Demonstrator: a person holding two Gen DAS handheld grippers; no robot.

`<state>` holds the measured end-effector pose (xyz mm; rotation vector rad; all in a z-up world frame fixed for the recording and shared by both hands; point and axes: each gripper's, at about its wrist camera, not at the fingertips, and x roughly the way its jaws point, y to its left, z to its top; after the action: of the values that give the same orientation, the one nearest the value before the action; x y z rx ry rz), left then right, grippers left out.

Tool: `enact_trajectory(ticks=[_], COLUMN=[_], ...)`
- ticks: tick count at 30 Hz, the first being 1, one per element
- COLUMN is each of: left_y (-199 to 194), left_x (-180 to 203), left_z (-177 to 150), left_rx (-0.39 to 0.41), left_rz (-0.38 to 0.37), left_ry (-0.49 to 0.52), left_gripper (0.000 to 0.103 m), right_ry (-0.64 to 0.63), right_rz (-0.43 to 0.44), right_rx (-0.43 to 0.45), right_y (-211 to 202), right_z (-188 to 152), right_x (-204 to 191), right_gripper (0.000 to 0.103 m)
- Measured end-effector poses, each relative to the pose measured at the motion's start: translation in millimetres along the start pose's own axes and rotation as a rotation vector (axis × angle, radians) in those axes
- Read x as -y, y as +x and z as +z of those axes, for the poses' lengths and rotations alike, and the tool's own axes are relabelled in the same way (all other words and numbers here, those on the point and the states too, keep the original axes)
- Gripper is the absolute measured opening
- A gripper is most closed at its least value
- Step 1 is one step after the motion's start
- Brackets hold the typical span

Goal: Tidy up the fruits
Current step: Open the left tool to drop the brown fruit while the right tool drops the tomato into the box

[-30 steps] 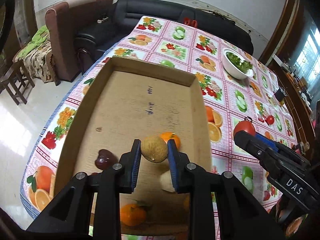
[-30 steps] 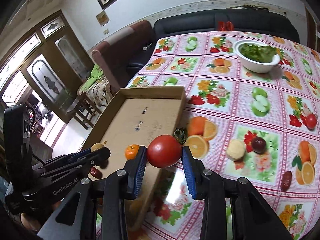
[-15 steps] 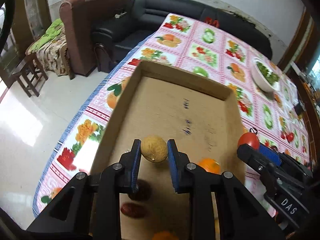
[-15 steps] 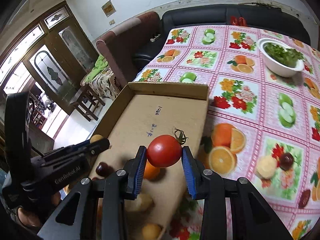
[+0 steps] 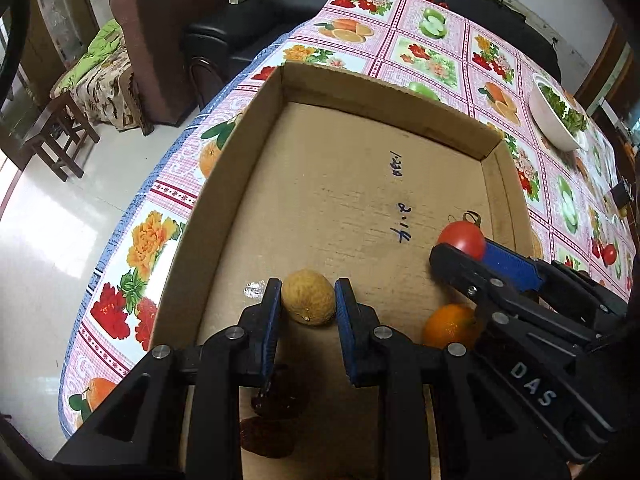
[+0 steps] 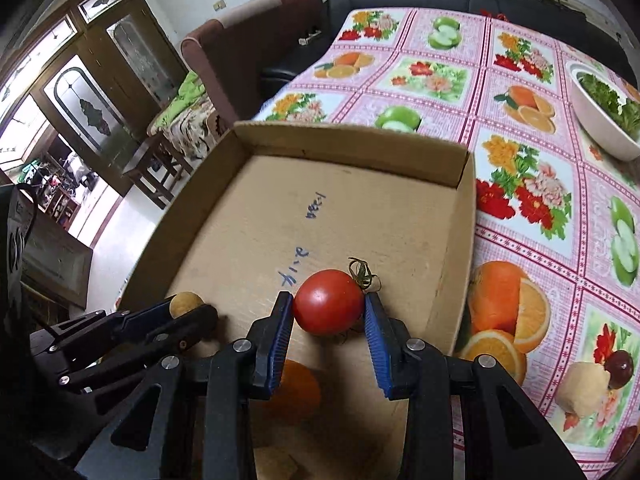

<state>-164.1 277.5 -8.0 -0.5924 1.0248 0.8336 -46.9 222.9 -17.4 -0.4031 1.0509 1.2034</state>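
Note:
My left gripper is shut on a rough yellow-brown round fruit, held just above the floor of the cardboard box. My right gripper is shut on a red tomato with a green stem, low over the box's right half. An orange lies on the box floor under the right gripper, and dark red fruits lie beneath the left one. From the right wrist view the left gripper and its fruit appear at lower left.
The box sits on a fruit-print tablecloth. A white bowl of greens stands far right. A pale round fruit and a dark plum lie on the cloth right of the box. Sofas stand beyond the table's far edge.
Both grippers have come forward and lower over the box, each with its fruit. The tomato moved from beside the box's right wall to inside it.

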Motion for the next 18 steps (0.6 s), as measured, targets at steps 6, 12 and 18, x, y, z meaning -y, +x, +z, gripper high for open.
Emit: enact_trajectory(ticks=[6, 12, 18], left_y=[-1.8, -5.8, -32.6], left_x=[0.4, -1.2, 3.2], left_z=[-0.9, -4.2, -11.4], left_rx=[-0.003, -0.011, 0.04], left_rz=[-0.002, -0.012, -0.017], left_ry=[-0.011, -0.023, -0.031], left_gripper=[0.025, 0.025, 0.028], right_ry=[-0.016, -0.008, -0.008], right_rz=[-0.014, 0.002, 0.022], right_rx=[0.0, 0.002, 0.025], right_y=[2.7, -1.5, -25.7], right_z=[1.7, 1.4, -5.2], right_x=[-2.8, -1.6, -1.4], right_gripper=[0.038, 0.042, 0.047])
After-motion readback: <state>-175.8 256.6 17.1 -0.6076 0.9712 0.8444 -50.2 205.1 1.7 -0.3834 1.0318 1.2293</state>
